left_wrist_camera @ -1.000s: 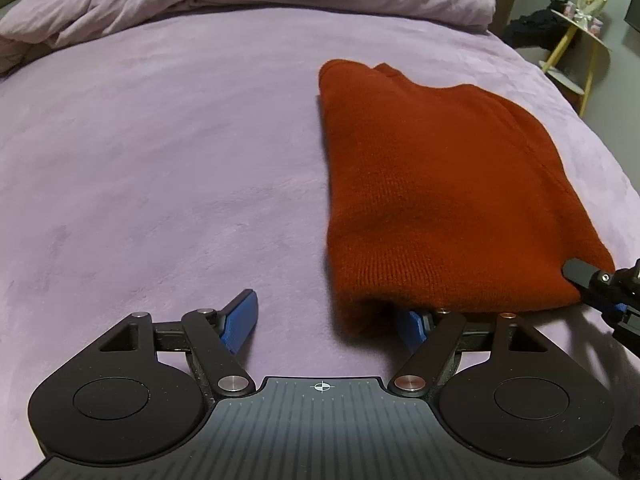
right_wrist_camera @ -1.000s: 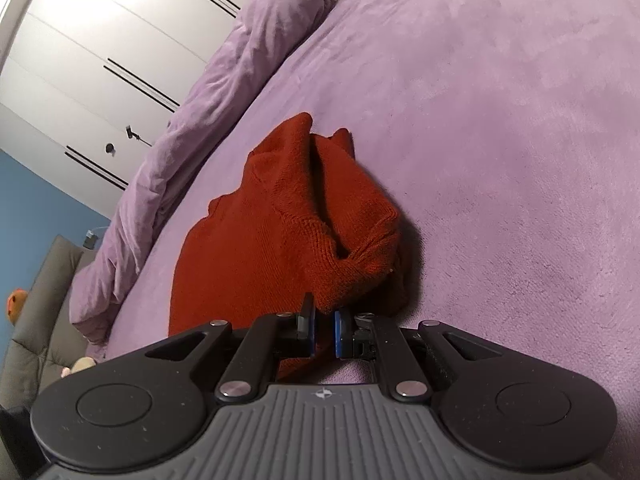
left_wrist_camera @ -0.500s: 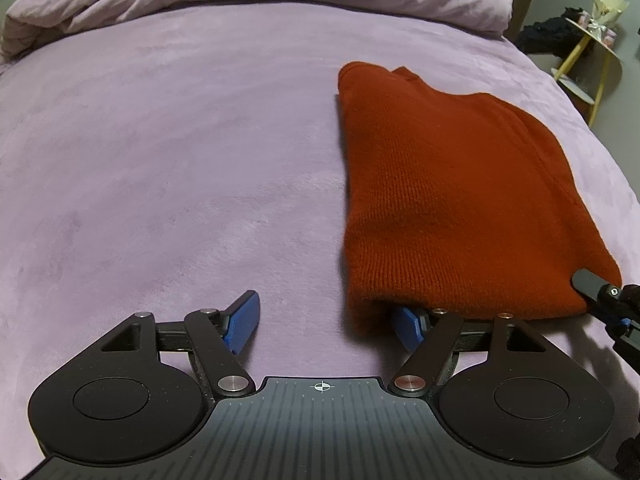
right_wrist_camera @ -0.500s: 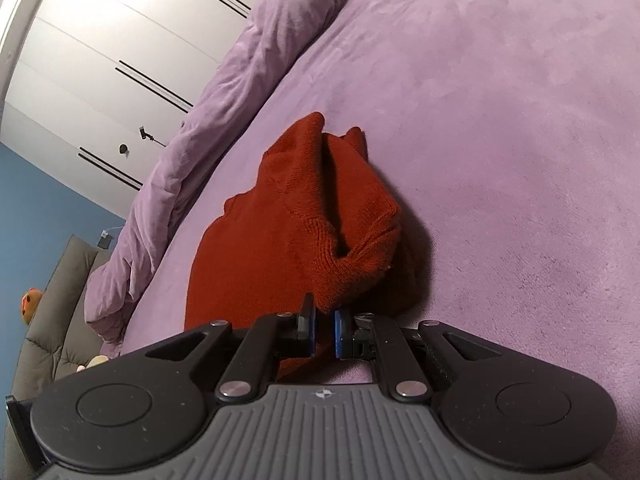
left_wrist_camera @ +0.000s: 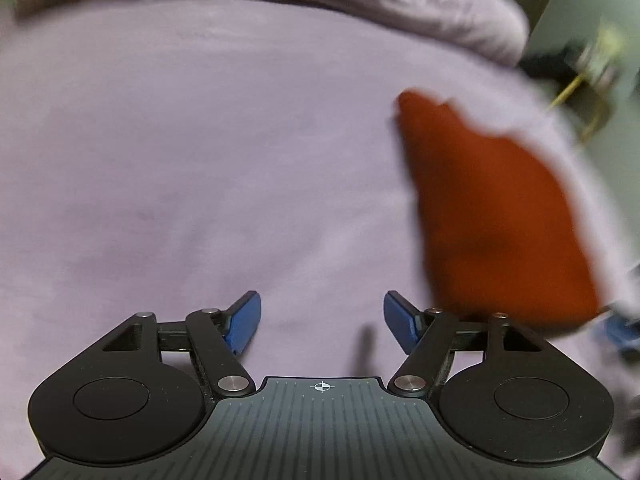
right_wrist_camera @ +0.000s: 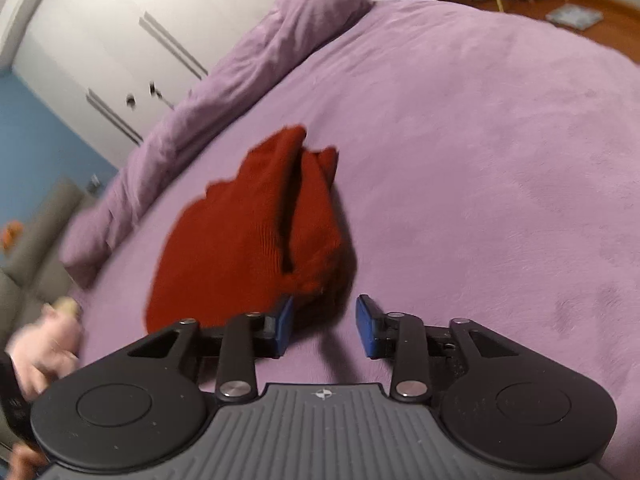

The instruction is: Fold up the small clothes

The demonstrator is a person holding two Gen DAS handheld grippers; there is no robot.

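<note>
**A:** Two grippers, neither holding anything as far as I can see. The right gripper [right_wrist_camera: 324,326] has its jaws opening, with bare purple blanket [right_wrist_camera: 500,180] between the blue pads; the rust-red knit sweater [right_wrist_camera: 256,236] sits just past the left pad, centre-left of that frame. The left gripper [left_wrist_camera: 322,326] is spread wide with nothing in it, and there the sweater [left_wrist_camera: 492,216] is off to the right.

**B:** So is the fold done?

**A:** Looks folded over, but there's a dark gap along the top layer in the right view, so it's kinda puffy. My worry is the near pad snagging the knit while backing out and dragging the bundle open.

**B:** And the blanket?

**A:** Plush and grippy-looking, so probably no sliding, but a loose layer could still flop back.
</note>
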